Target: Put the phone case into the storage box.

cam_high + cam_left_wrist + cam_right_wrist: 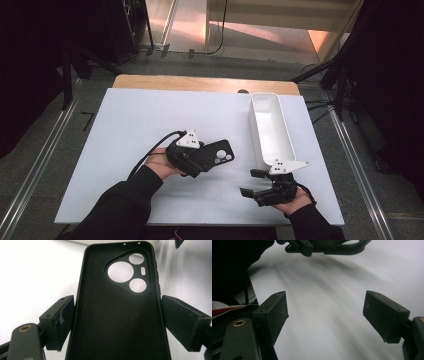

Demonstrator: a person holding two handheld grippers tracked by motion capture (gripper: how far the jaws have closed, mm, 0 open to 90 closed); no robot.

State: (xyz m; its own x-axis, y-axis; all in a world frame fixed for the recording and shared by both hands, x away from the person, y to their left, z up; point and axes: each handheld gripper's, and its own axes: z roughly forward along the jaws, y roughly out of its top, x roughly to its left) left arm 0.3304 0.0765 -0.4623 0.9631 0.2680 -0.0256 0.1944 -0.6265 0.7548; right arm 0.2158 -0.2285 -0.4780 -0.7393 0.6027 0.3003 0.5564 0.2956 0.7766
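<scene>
A white board (150, 150) covers my wooden table (200, 82), grey floor and dark stands around it. My left gripper (117, 322) hangs above the board, pinching a black phone case (117, 310) by its long edges, camera cutout at the far end. My right gripper (252, 182) rests low beside a white tray (270, 125), jaws spread, nothing between.
</scene>
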